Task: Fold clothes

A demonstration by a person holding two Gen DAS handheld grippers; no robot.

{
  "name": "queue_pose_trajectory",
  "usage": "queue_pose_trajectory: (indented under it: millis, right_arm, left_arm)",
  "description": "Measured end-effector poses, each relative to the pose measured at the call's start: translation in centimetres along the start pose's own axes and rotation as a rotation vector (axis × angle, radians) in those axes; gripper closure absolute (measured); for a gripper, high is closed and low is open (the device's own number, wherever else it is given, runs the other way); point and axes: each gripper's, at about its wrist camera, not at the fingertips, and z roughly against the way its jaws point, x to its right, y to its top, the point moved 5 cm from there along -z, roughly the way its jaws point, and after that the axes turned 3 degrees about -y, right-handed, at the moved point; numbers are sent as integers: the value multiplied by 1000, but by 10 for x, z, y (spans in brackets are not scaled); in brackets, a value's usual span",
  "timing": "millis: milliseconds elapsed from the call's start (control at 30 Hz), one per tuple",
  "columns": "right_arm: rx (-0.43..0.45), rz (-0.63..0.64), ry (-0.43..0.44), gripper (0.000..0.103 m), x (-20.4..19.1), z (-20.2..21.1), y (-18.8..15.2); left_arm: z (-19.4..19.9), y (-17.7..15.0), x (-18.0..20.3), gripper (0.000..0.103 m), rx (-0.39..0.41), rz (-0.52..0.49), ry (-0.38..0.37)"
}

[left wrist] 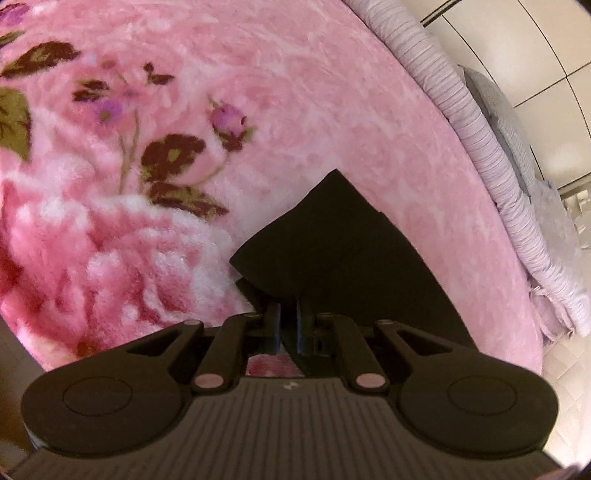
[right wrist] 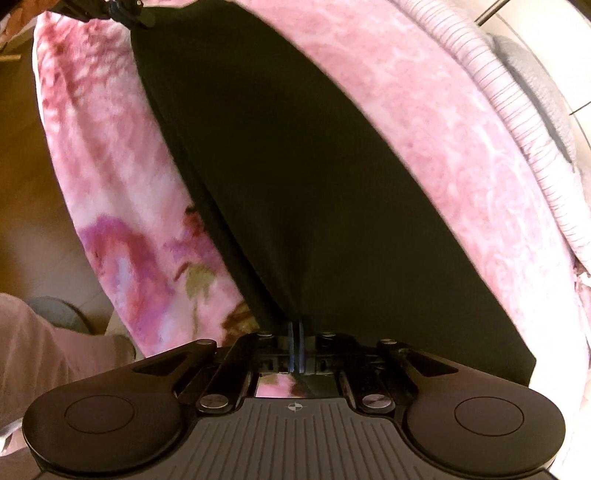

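A black garment (right wrist: 295, 177) lies stretched lengthwise on the pink floral blanket (right wrist: 424, 122). My right gripper (right wrist: 296, 339) is shut on its near edge, and the cloth puckers toward the closed fingers. In the left wrist view a folded end of the black garment (left wrist: 332, 251) rises in a point over the blanket (left wrist: 258, 74). My left gripper (left wrist: 287, 325) is shut on that end, with black cloth pinched between the fingers. In the right wrist view the left gripper (right wrist: 122, 13) shows at the garment's far end, top left.
A striped lilac bedcover (left wrist: 491, 155) and a grey pillow (left wrist: 513, 122) run along the bed's right edge, with pale tiles (left wrist: 535, 55) beyond. In the right wrist view a person's pink-clad leg (right wrist: 44, 339) and a grey slipper (right wrist: 62, 314) stand on the brown floor at the left.
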Motion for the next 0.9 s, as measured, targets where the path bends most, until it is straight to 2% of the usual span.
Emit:
queue_pose_trajectory:
  millis: [167,267,367,467,567,633,700,800,833,900]
  right_arm:
    - [-19,-2,-19,102,0,-3,2]
    - [-18,-14,-24,101,2,0,1]
    - [-3,-150,14,98,17,10,-2]
    - [-20,-382,72,92,41,17,-18]
    - [-40,-666,120,89,72,20,-48]
    - [-49,-899,147,88,97,22,-79]
    - [-67,-1127,173,87,119,21,-116]
    - [-70,-1501,187,87,153,23,-189]
    - [-50,-1624,171,87,165,27,-219]
    - [2,-1792,140,87,181,36,-268]
  left_arm:
    - [6,2,6,95,-11,-29,15]
    - [22,0,11,94,-12,-42,60]
    - [37,-5,24,95,-28,-113,133]
    - [46,-14,47,95,-52,-222,152]
    - [39,-31,75,95,-94,-303,103]
    - [28,-46,93,95,-124,-332,72]
    - [14,-64,113,95,-155,-356,37]
    - [-7,-97,147,95,-202,-399,-17]
    - [-14,-109,160,95,-221,-416,-29]
    - [-25,-133,185,95,-244,-448,-46]
